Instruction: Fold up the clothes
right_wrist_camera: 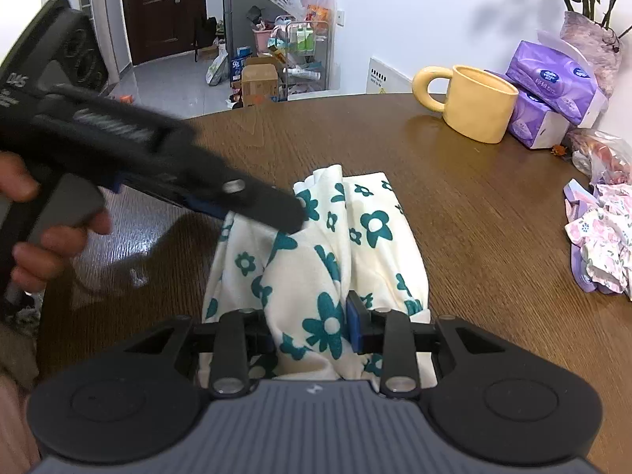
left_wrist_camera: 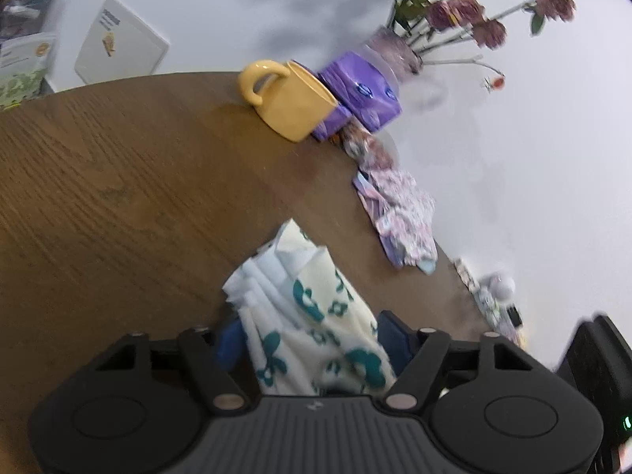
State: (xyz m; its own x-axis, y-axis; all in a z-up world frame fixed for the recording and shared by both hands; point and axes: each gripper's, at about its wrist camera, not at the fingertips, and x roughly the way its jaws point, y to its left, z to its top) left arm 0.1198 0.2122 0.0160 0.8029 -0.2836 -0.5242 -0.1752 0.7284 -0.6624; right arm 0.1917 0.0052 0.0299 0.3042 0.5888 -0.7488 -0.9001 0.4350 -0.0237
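Observation:
A cream garment with teal flowers (right_wrist_camera: pixel 339 245) lies bunched on the brown wooden table (right_wrist_camera: pixel 474 205). My right gripper (right_wrist_camera: pixel 312 328) is shut on its near edge, cloth bulging between the blue pads. My left gripper (left_wrist_camera: pixel 308 339) is shut on the same garment (left_wrist_camera: pixel 312 308), at its left side. In the right wrist view the left gripper (right_wrist_camera: pixel 272 209) reaches in from the left, held by a hand, its tip on the cloth.
A yellow mug (right_wrist_camera: pixel 474 102) and purple tissue packs (right_wrist_camera: pixel 553 91) stand at the table's far right, with a vase of dried roses (left_wrist_camera: pixel 399 47) behind. A crumpled pink floral garment (right_wrist_camera: pixel 600 237) lies at the right edge. Clutter and a door lie beyond the table.

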